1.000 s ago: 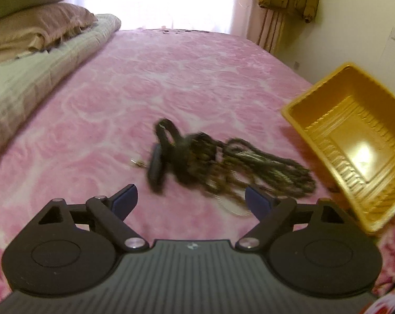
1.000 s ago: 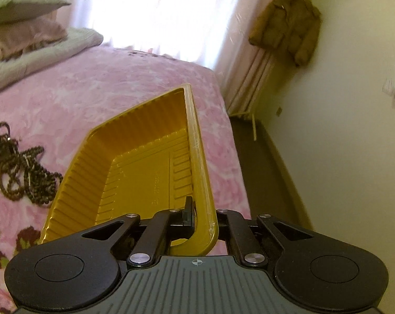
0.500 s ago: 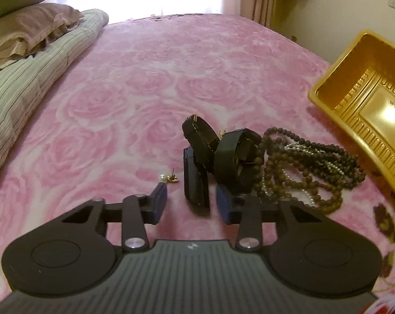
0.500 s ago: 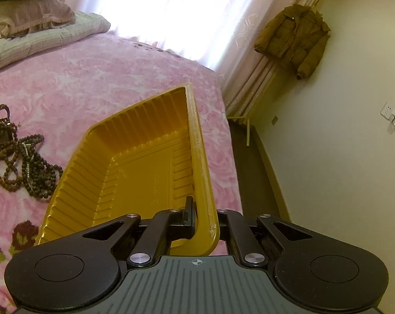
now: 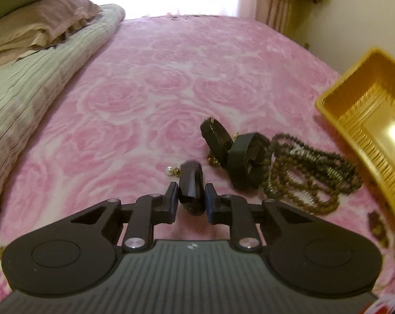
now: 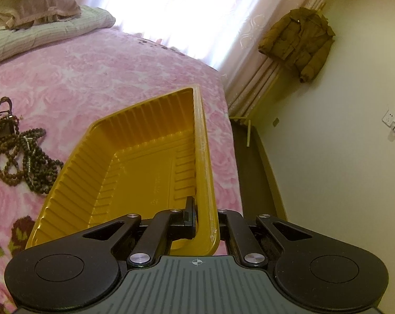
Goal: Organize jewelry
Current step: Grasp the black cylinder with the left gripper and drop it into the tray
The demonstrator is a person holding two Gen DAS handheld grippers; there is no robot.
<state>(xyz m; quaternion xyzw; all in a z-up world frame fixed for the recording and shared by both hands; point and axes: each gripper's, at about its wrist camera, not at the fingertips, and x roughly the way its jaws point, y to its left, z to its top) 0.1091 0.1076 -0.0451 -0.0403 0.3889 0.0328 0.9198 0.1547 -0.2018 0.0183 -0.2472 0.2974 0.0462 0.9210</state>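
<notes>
Low in the frame's centre, the left gripper (image 5: 191, 201) is closed on a black bangle (image 5: 190, 188) on the pink bed (image 5: 150, 83) — beaded necklaces (image 5: 309, 175) lie to its right — while the right gripper (image 6: 205, 213) pinches the yellow tray (image 6: 145, 162) by its rim at lower centre.

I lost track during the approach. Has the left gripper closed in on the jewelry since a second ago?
Yes. The left gripper advanced toward the black strap beside the pearl earring and shut on it.

left claw (image 5: 191, 201) clamping black bracelet (image 5: 191, 188), pink bedspread (image 5: 150, 99)
</notes>
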